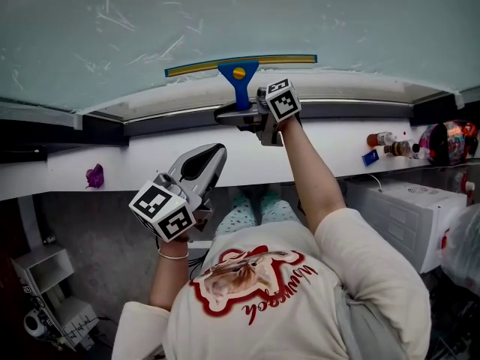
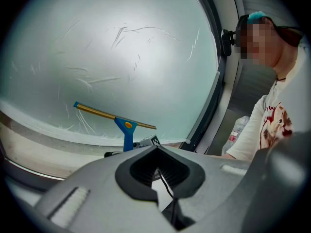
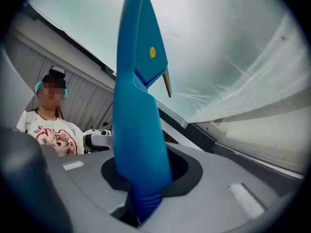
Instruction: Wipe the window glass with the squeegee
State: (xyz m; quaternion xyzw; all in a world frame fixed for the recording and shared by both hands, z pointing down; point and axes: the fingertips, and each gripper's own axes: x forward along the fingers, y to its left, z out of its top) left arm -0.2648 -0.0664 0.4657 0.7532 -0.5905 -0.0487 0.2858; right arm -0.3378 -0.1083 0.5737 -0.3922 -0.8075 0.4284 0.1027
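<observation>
Right gripper (image 1: 241, 115): jaws closed firmly on the blue handle of the squeegee (image 3: 138, 106), low on the ribbed end, with the handle running straight out along the jaws. The grip looks secure and centred.

Left gripper (image 1: 212, 157): jaws together with nothing between them, held back near the person's body, well apart from the tool.

Squeegee blade (image 1: 240, 64): lies against the bottom strip of the window glass (image 1: 225, 21), just above the window frame (image 1: 180, 105), its left end slightly lower than its right.

Glass: pale streaks show across the pane above the blade (image 2: 114, 116).

Assessment: the stroke appears to be at the bottom of the pane. To do it well, level the blade, press both ends evenly so the full edge seals, and hold the handle at a shallow angle. Overlap the next pass with the streaked area.
</observation>
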